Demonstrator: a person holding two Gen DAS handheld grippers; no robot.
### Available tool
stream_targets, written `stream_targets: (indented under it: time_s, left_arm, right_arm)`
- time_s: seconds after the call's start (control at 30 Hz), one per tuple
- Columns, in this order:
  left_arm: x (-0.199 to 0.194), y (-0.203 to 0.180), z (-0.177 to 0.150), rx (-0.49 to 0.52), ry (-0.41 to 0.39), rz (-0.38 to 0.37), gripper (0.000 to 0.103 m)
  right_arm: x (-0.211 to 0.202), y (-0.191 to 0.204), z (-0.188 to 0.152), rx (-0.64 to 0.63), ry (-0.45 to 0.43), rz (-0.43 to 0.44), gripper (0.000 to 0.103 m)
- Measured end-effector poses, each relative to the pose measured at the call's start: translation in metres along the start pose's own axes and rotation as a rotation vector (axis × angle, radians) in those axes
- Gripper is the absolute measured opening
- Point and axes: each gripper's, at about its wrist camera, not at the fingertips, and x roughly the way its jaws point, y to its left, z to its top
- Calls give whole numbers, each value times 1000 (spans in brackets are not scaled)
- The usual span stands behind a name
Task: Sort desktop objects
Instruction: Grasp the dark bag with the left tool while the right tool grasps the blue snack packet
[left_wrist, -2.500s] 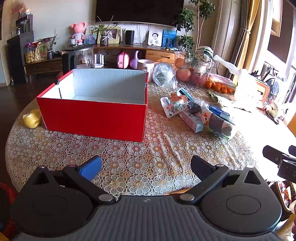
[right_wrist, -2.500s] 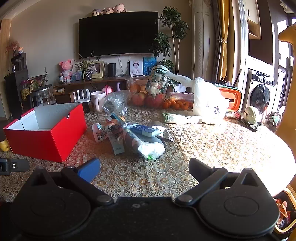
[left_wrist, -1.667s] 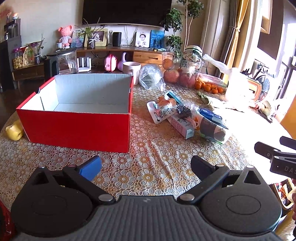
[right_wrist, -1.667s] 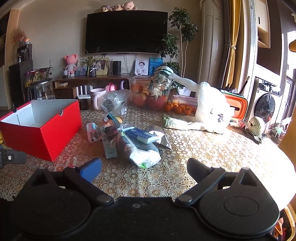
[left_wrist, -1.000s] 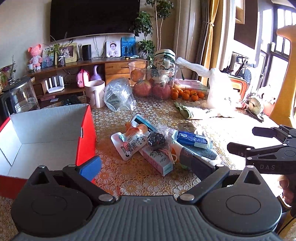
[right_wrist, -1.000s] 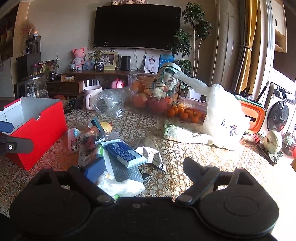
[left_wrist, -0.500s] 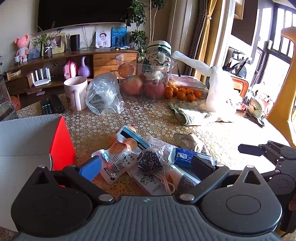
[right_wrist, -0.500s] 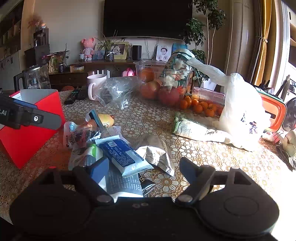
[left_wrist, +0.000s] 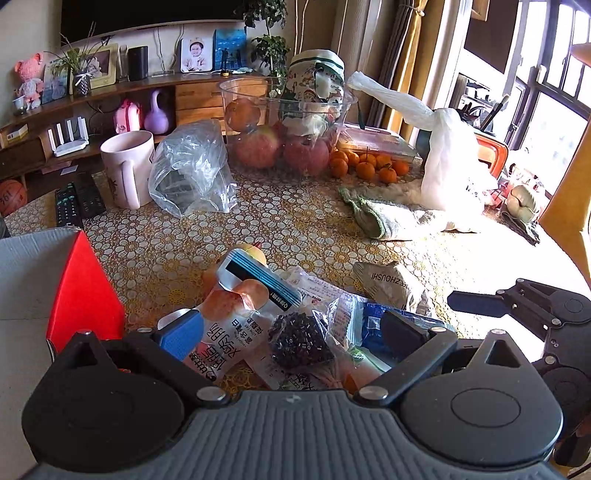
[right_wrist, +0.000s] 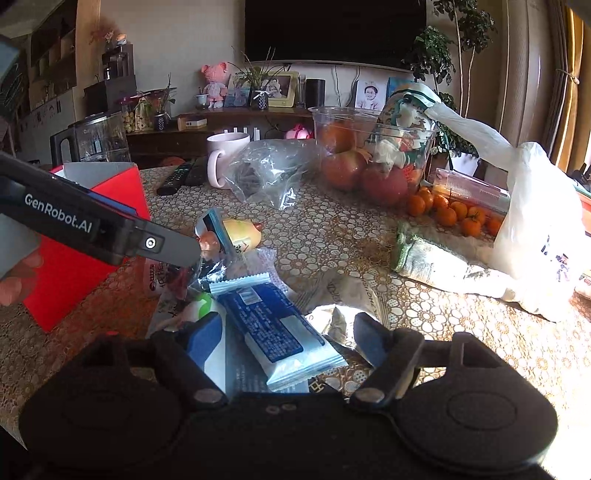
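Right wrist view, blue-and-white snack packet (right_wrist: 275, 334) lying flat atop wrappers, right hand-held gripper (right_wrist: 288, 338) spread, left hand-held gripper (left_wrist: 291, 338) spread

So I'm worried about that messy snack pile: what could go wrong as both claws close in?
The packets overlap, so the left claw may pinch the bead bag together with the white pouch. The right claw straddles the blue packet, which could slide off the stack. Both claws are near enough that they might collide.
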Motion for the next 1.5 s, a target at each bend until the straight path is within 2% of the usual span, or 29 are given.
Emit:
stream_targets:
  time_s: [0.23, 0.3, 0.5, 0.7, 0.8, 1.1, 1.5]
  left_arm:
    - [19, 0, 1, -19, 40, -26, 92]
    - [23, 0, 0, -22, 48, -35, 89]
    - [31, 0, -2, -32, 74, -60, 66]
    - [32, 1, -2, -49, 69, -68, 55]
    - [31, 3, -3, -55, 55, -51, 44]
    - [27, -1, -5, -23, 33, -47, 32]
    - [0, 8, -1, -52, -37, -65, 31]
  right_arm:
    - [9, -5, 0, 25, 19, 42, 69]
    - [11, -7, -1, 38, 26, 58, 62]
    - [13, -7, -2, 48, 33, 81, 56]
    - [11, -3, -2, 37, 38, 83, 49]
    - [10, -3, -2, 36, 41, 81, 47]
    - [6, 2, 0, 30, 38, 72, 42]
    - [-11, 24, 8, -56, 0, 5, 38]
